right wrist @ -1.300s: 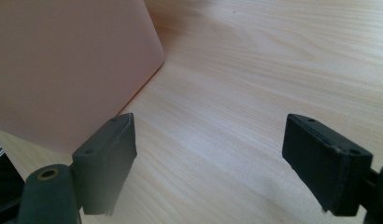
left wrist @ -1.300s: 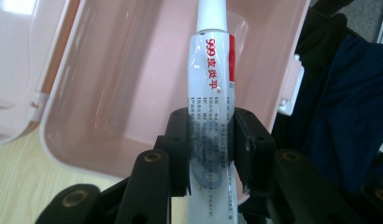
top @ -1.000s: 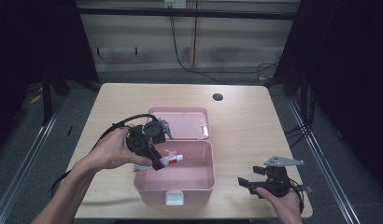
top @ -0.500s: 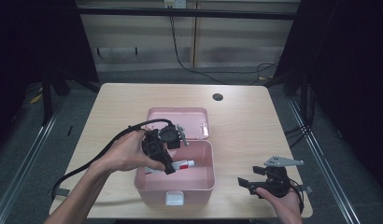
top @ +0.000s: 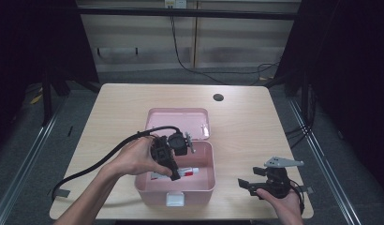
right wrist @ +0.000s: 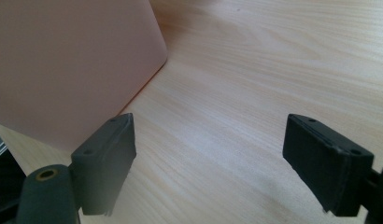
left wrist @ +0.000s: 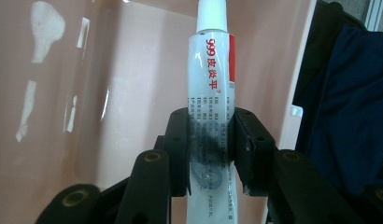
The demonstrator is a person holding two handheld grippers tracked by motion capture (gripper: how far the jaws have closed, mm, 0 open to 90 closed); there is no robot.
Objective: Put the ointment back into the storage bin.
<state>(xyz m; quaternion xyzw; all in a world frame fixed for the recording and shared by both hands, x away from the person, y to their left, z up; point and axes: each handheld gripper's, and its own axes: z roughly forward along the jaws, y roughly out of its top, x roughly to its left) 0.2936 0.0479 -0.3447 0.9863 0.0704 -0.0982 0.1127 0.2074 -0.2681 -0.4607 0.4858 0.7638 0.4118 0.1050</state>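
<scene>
Two grippers: the left gripper (left wrist: 210, 140) is clenching a white tube (left wrist: 213, 84) between its jaws; the right gripper (right wrist: 208, 158) is resting released, nothing between its jaws.
Tube: it is hanging inside the pink box (top: 204, 183), cap pointing away beyond the jaw tips.
Step, judged: lowering the tube flat to the box floor before loosening seems wise, keeping the jaws off the wall.
Box contents: I am seeing nothing else inside.
Lid (top: 178, 119): lying open behind the box.

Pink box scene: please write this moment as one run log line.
left gripper: shut on tube | tube: inside pink box, lid open | right gripper: open, over table
</scene>
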